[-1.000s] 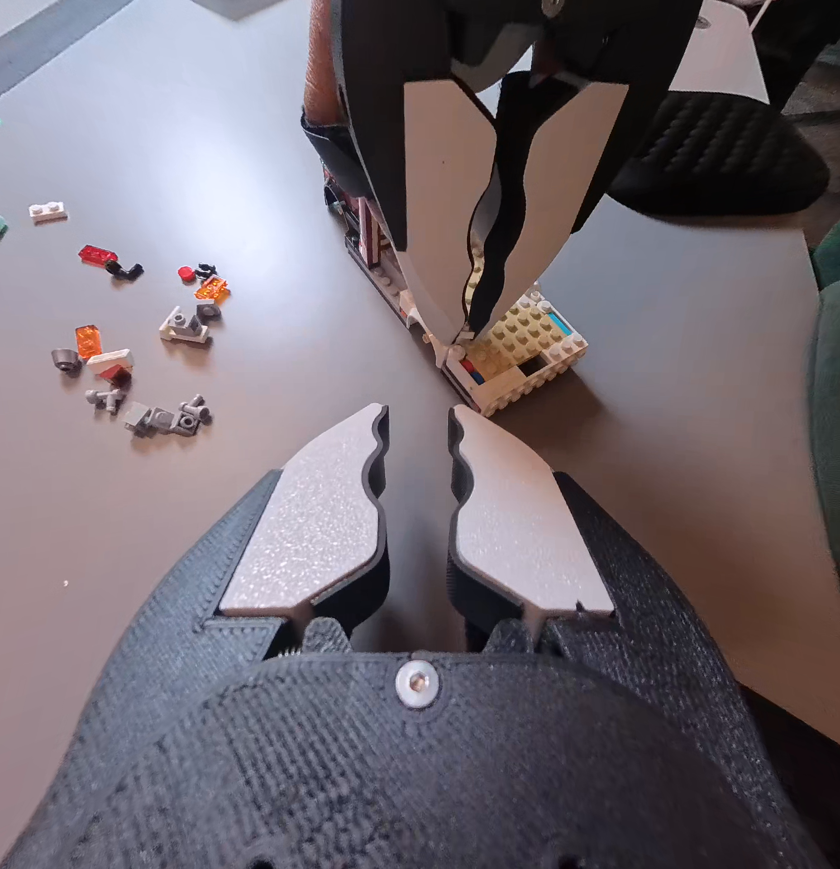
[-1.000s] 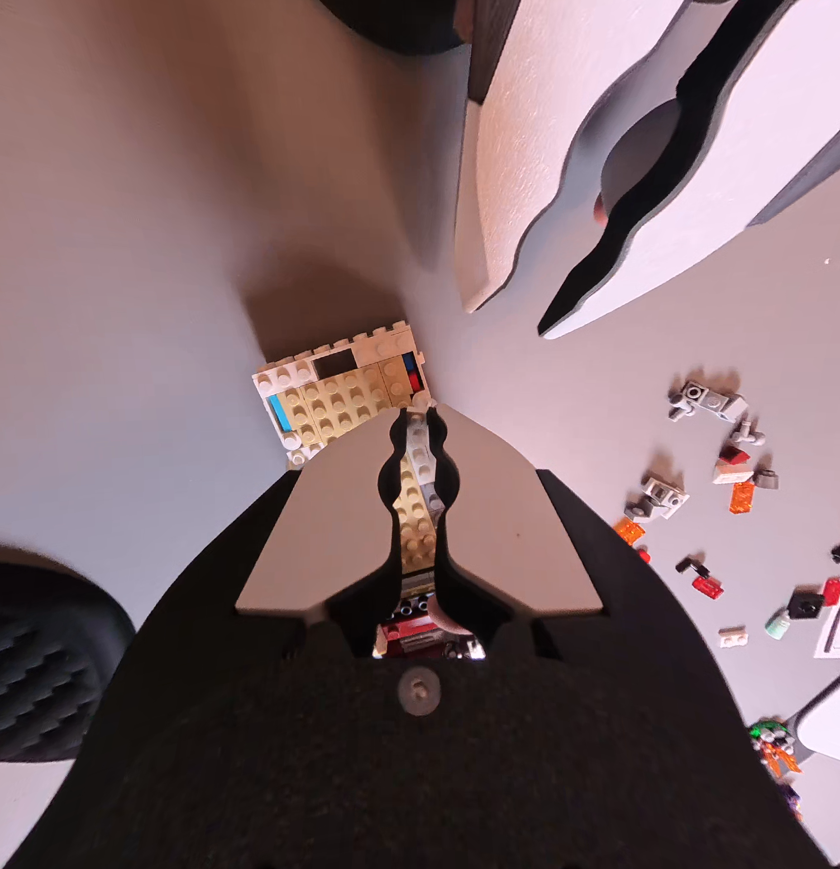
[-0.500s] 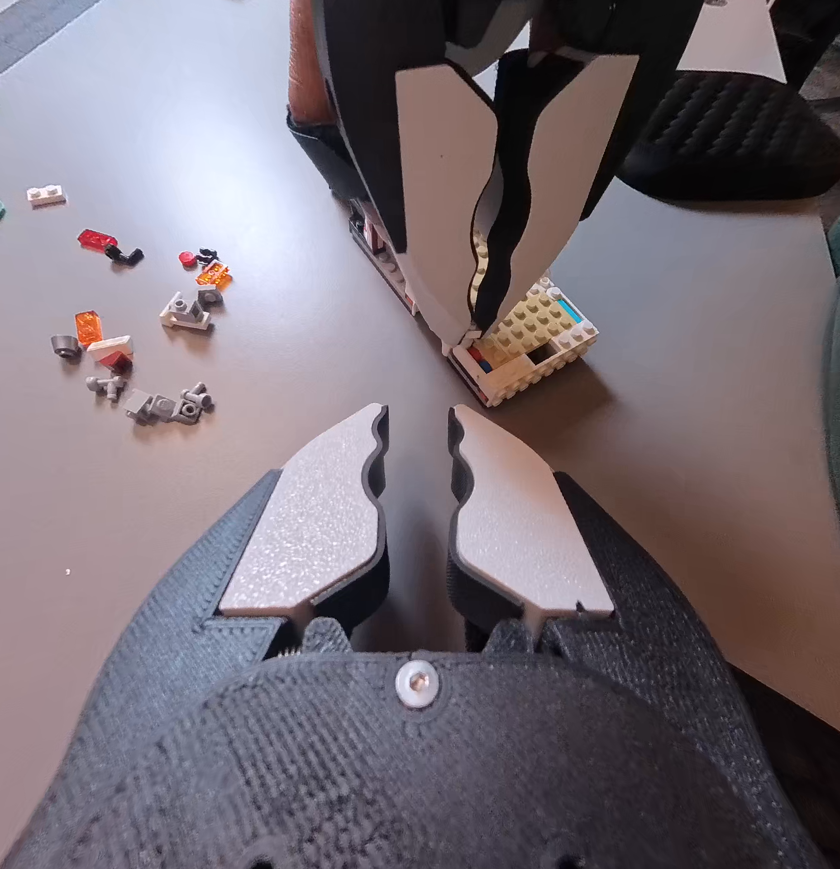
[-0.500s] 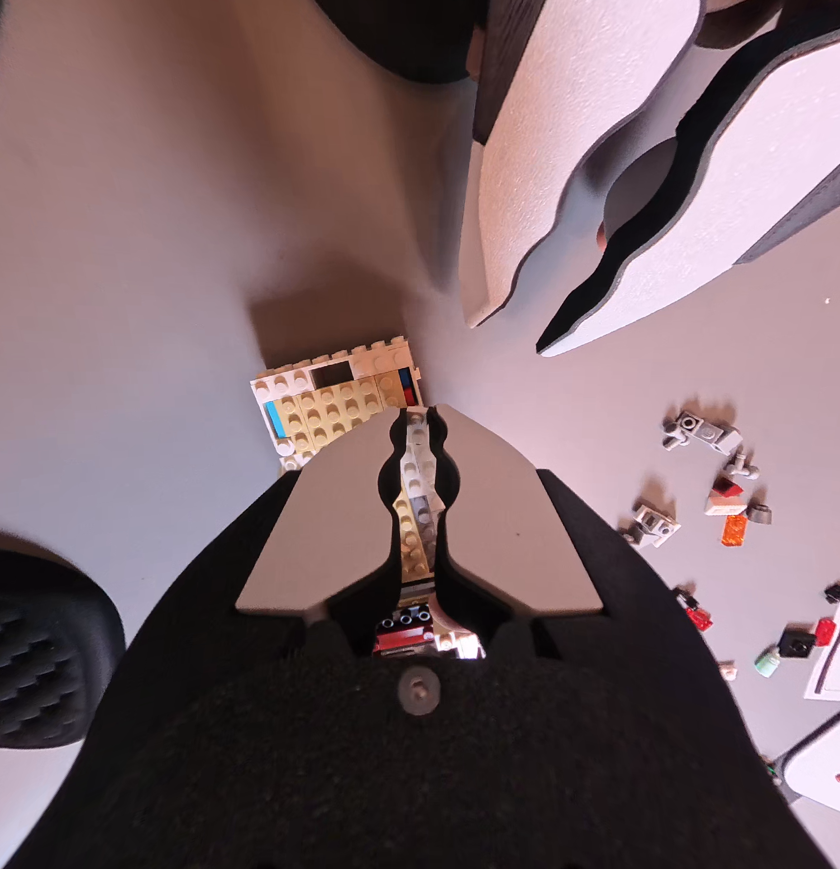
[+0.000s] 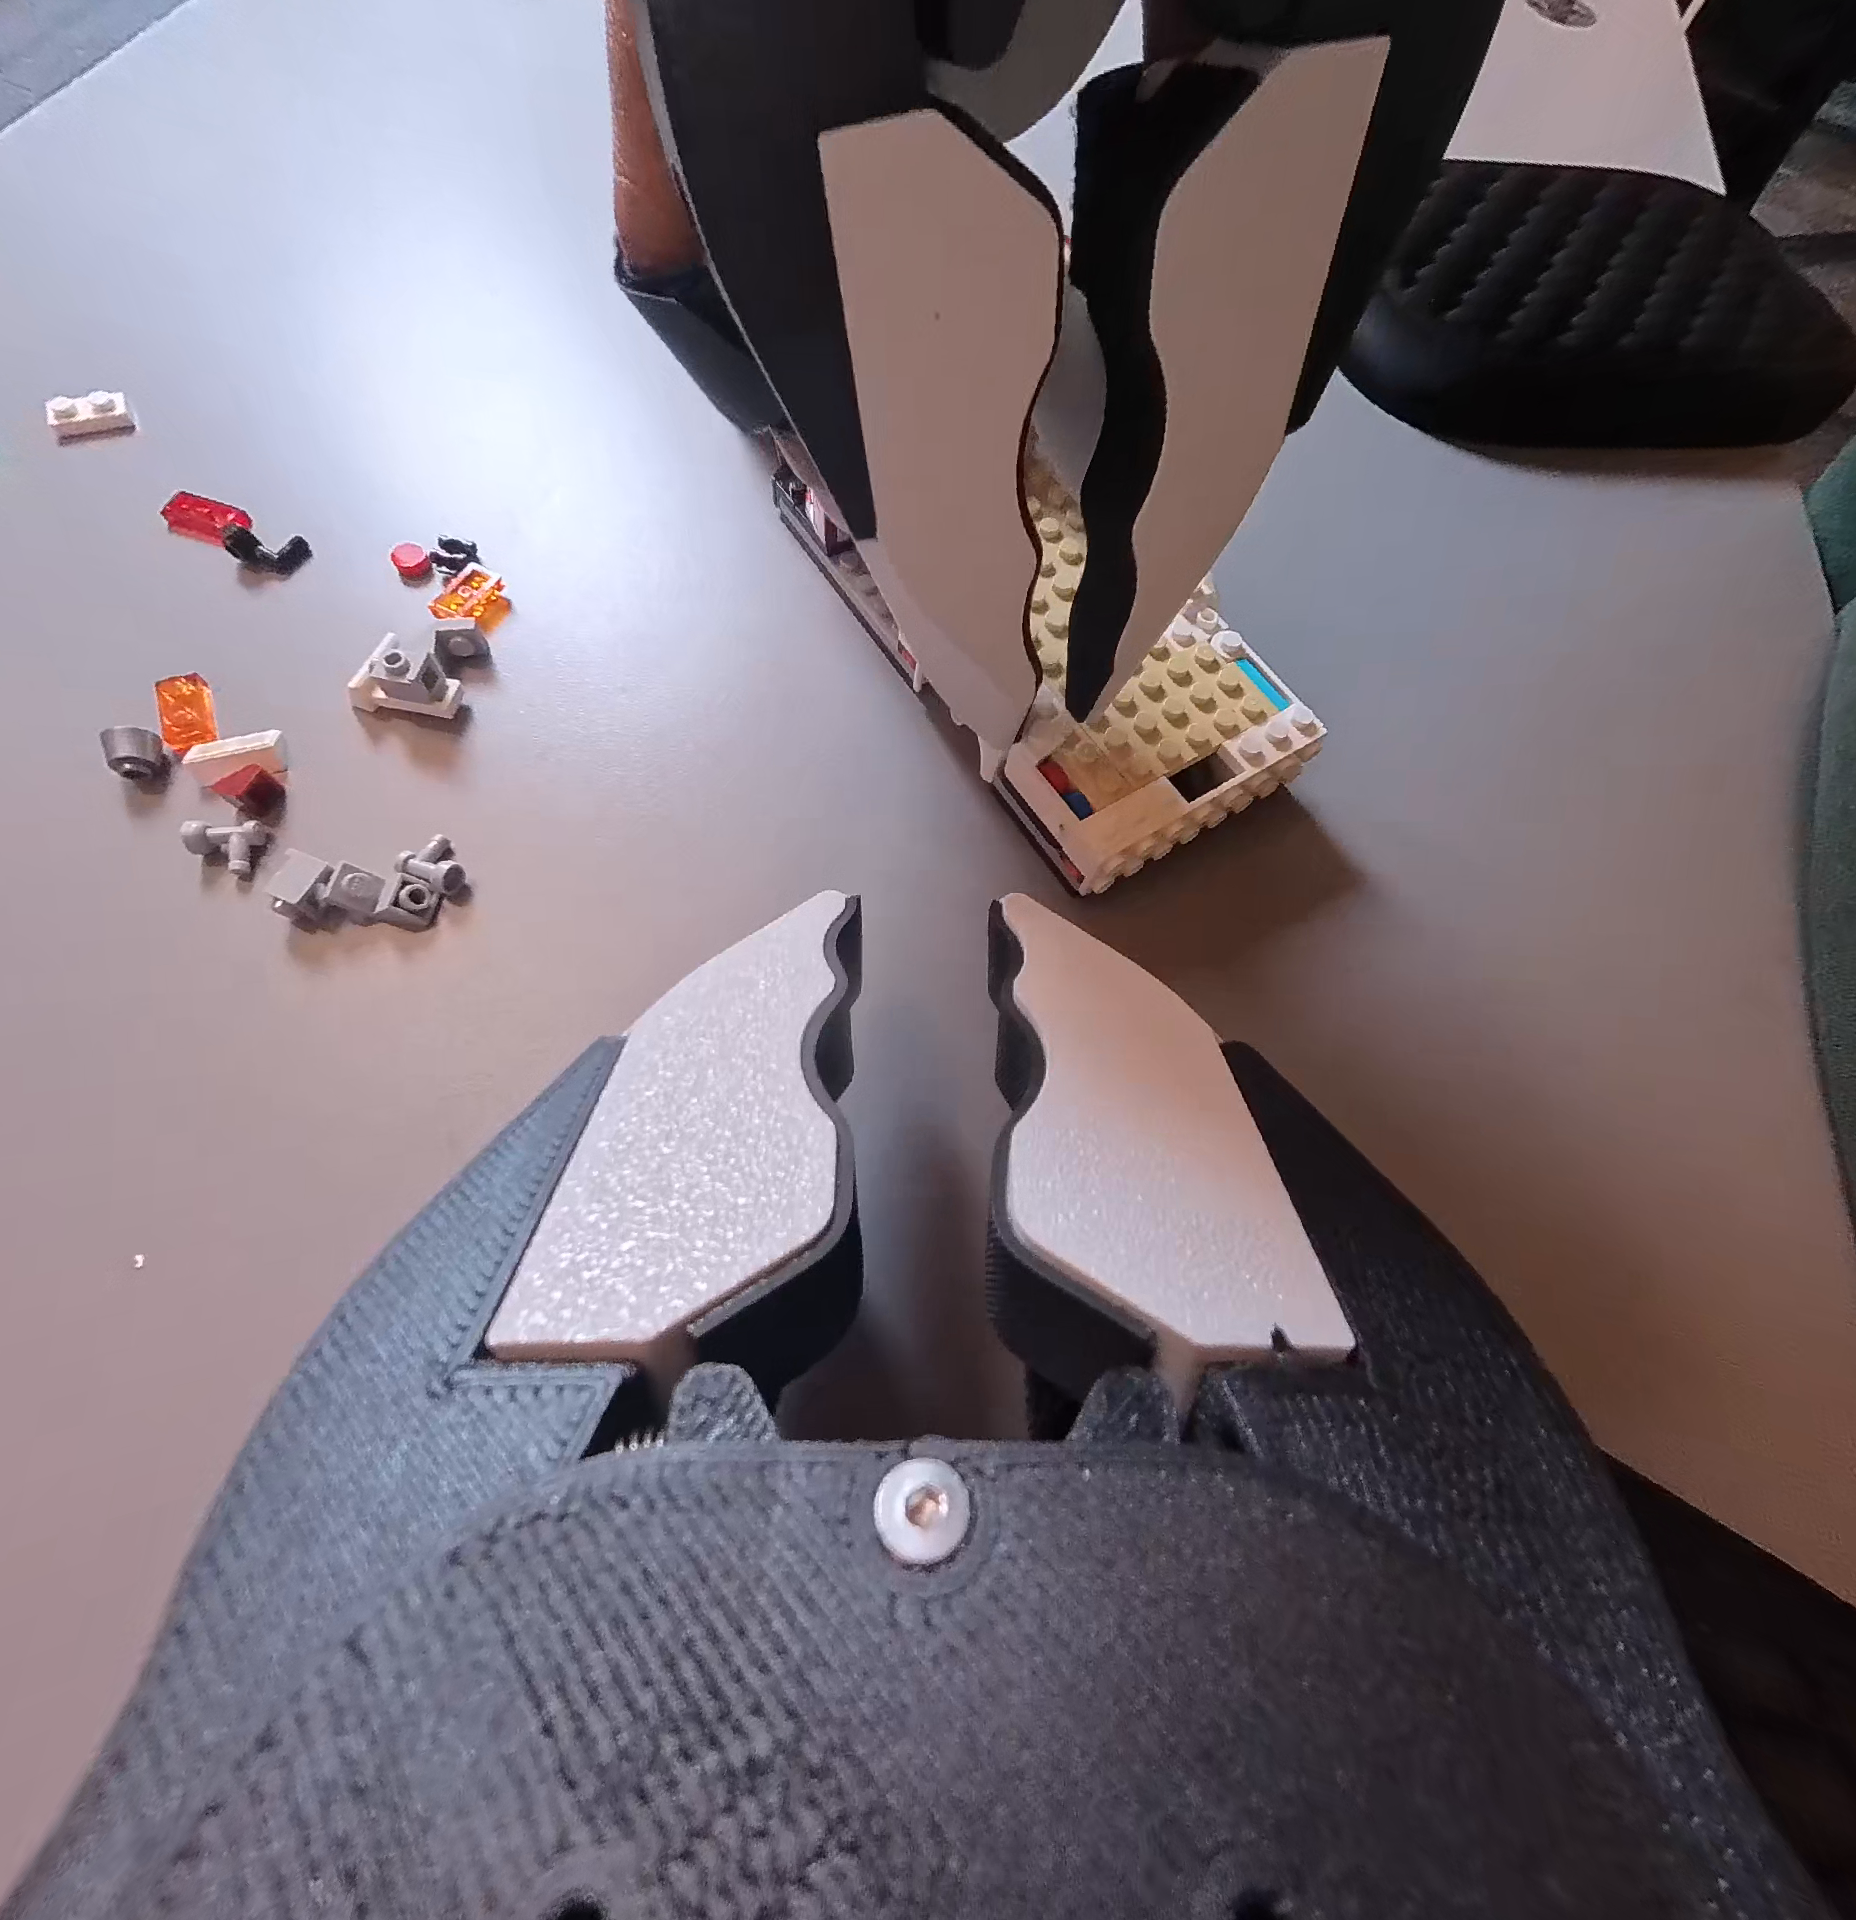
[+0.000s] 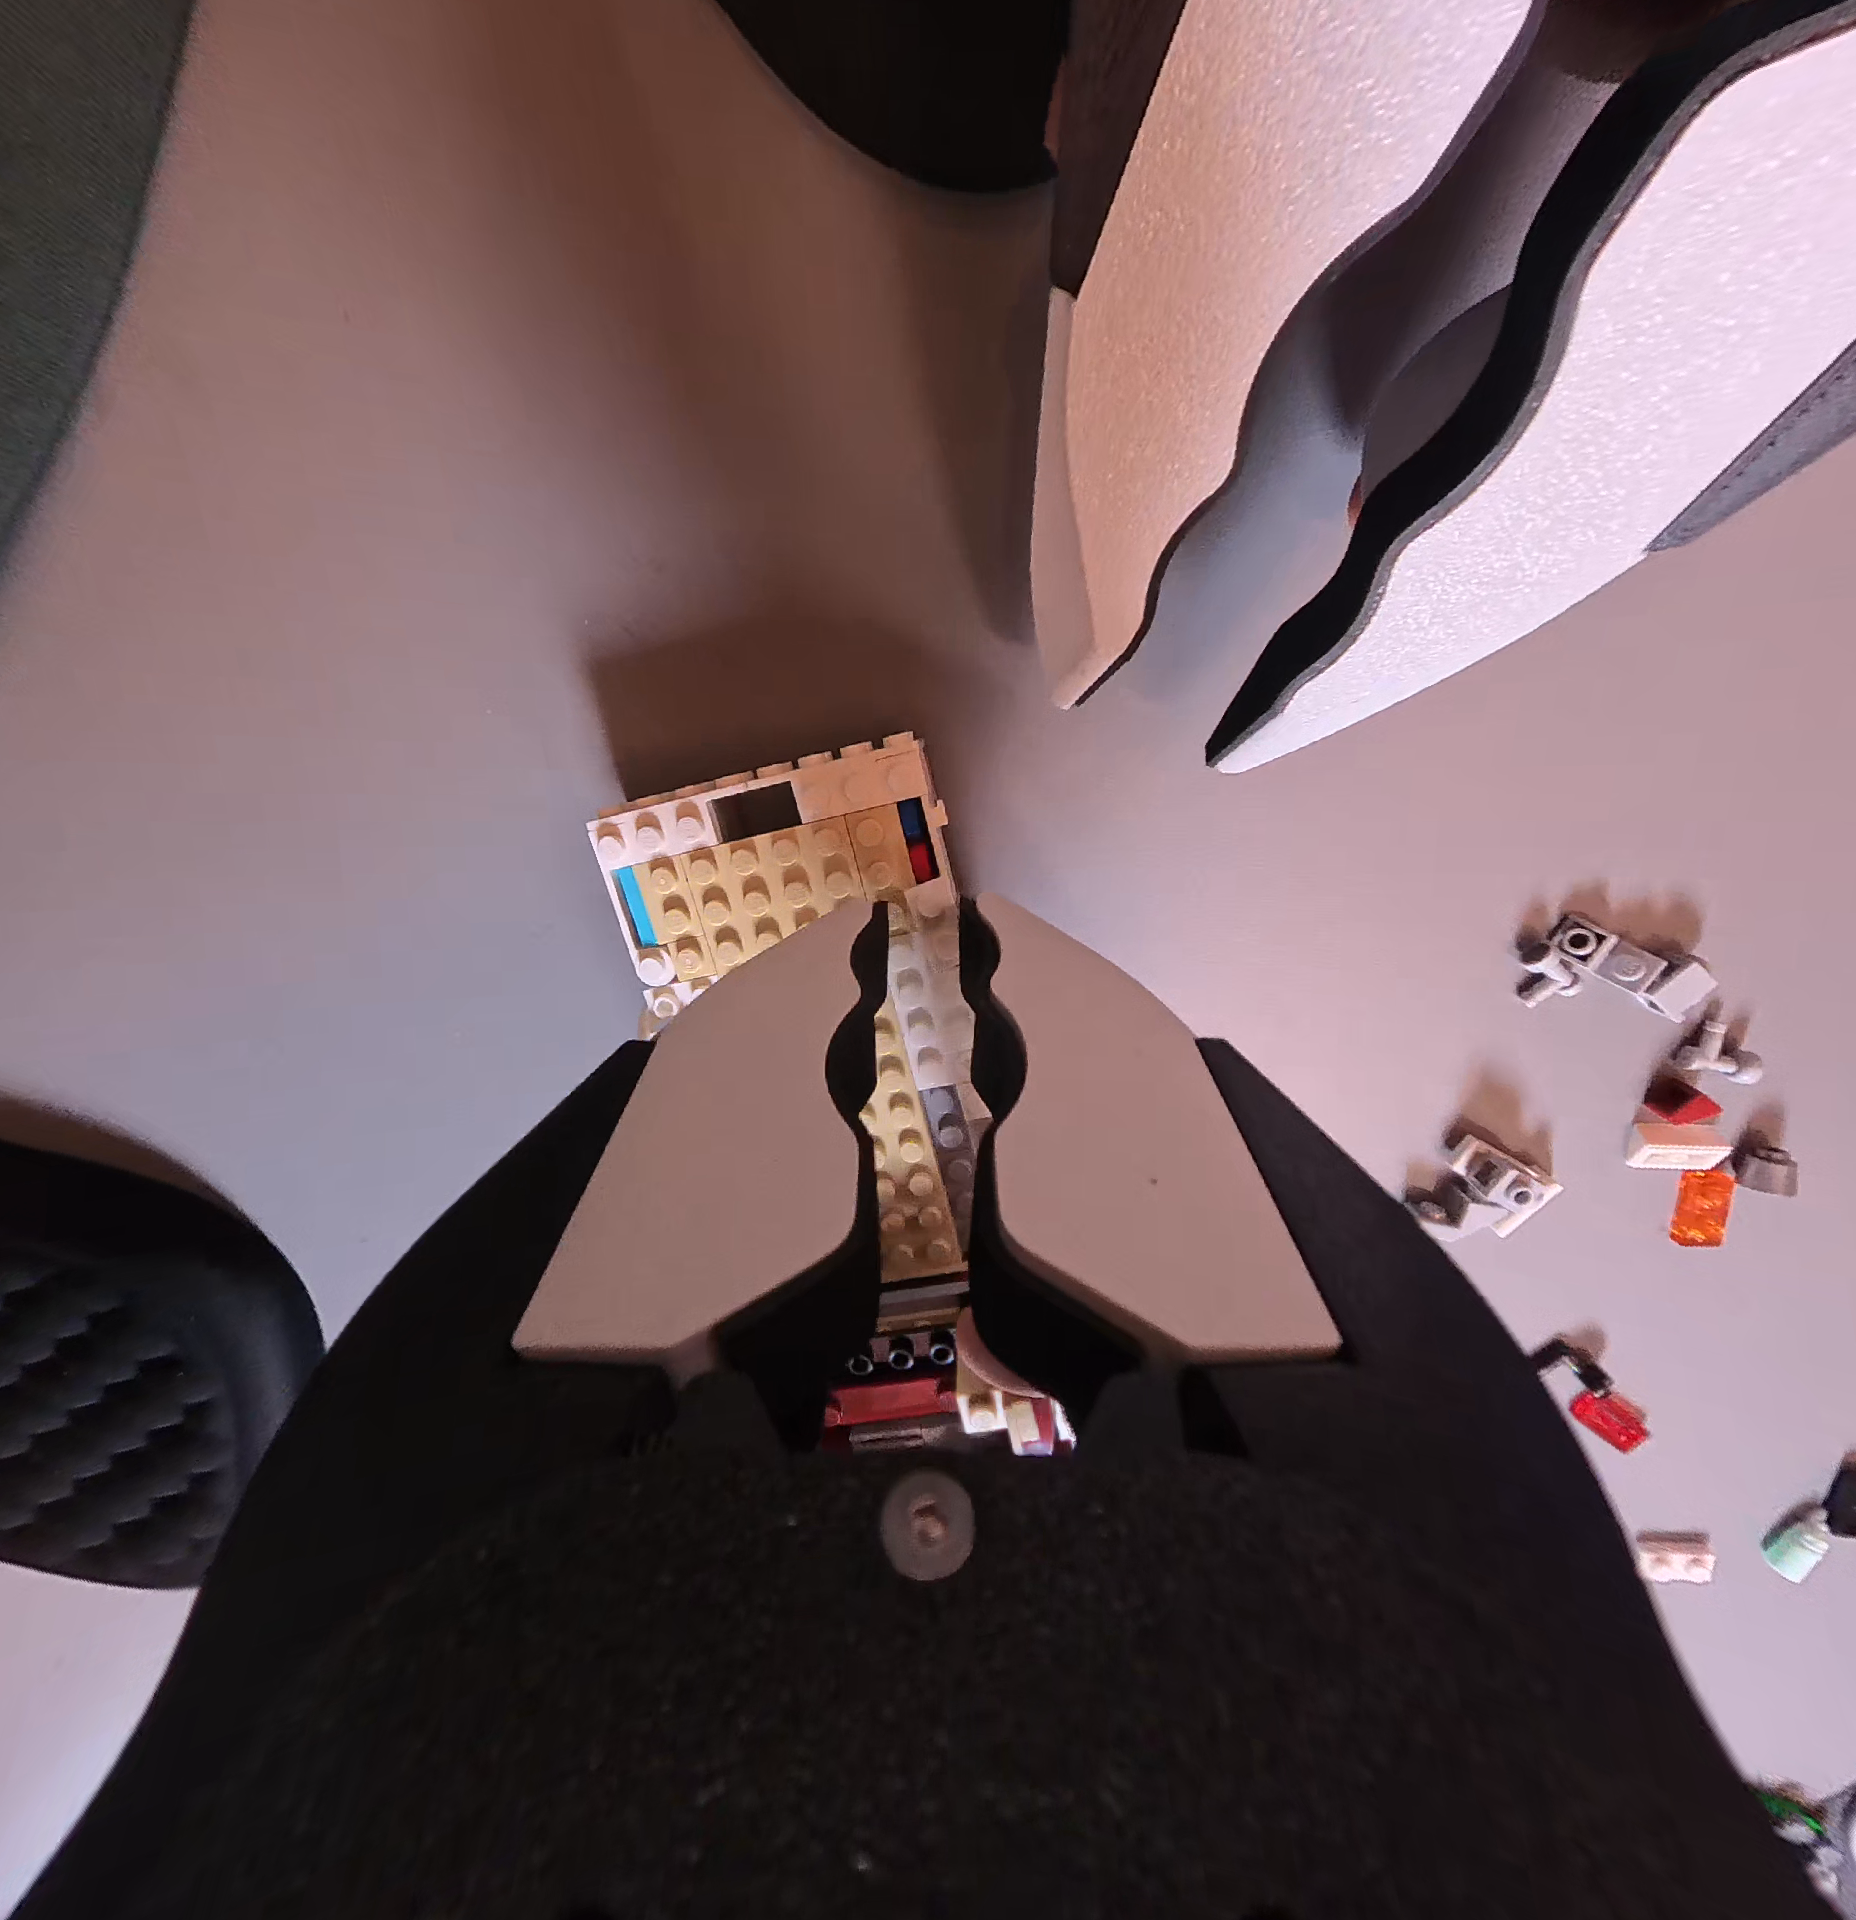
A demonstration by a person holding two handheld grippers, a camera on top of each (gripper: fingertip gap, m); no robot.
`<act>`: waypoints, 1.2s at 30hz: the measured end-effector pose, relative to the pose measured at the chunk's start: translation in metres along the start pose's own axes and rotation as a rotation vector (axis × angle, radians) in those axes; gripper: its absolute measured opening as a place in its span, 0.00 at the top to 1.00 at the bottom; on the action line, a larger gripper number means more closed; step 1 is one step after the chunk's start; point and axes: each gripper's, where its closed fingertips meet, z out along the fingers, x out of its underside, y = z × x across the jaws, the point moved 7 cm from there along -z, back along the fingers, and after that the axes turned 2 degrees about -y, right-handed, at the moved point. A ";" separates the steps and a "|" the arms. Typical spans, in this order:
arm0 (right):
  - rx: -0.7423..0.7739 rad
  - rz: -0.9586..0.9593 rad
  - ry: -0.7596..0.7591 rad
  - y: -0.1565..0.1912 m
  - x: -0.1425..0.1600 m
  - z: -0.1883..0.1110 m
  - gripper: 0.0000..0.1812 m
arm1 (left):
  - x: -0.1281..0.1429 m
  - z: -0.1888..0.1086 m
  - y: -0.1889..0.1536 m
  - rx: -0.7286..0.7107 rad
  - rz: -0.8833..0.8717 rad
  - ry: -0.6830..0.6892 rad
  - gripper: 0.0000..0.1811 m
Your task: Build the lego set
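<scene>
The lego build (image 5: 1173,717), a tan studded plate with white walls, lies on the brown table (image 5: 591,260) just ahead of my left gripper (image 5: 924,914). That gripper is open, empty and low over the table. My right gripper (image 5: 1054,717) comes down from above, its tips nearly closed on the build's white near corner. In the right wrist view its tips (image 6: 924,914) straddle the white stud row of the build (image 6: 758,883). I cannot tell whether a loose piece sits between them. The left gripper (image 6: 1142,717) hangs at the upper right there.
Several loose small pieces (image 5: 311,727) in grey, orange, red and white lie left of the build, and at the right in the right wrist view (image 6: 1651,1132). A black chair (image 5: 1589,312) and white paper (image 5: 1589,94) are behind. The table edge (image 5: 1589,1475) runs close on the right. Left tips to right tips: about 5 cm.
The left gripper has drawn back a little from the build. The right gripper stays on the build's corner, its finger gap a touch wider than before.
</scene>
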 end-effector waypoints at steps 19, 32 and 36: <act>0.023 0.012 -0.009 -0.001 -0.003 -0.006 0.94 | 0.001 0.001 0.002 -0.003 -0.003 0.003 0.88; 0.579 0.326 -0.365 -0.052 0.075 -0.105 0.99 | -0.010 -0.009 0.016 -0.195 0.023 -0.130 0.86; 0.707 0.517 -0.384 -0.078 0.115 -0.092 1.00 | -0.012 -0.014 0.024 -0.279 0.026 -0.172 0.86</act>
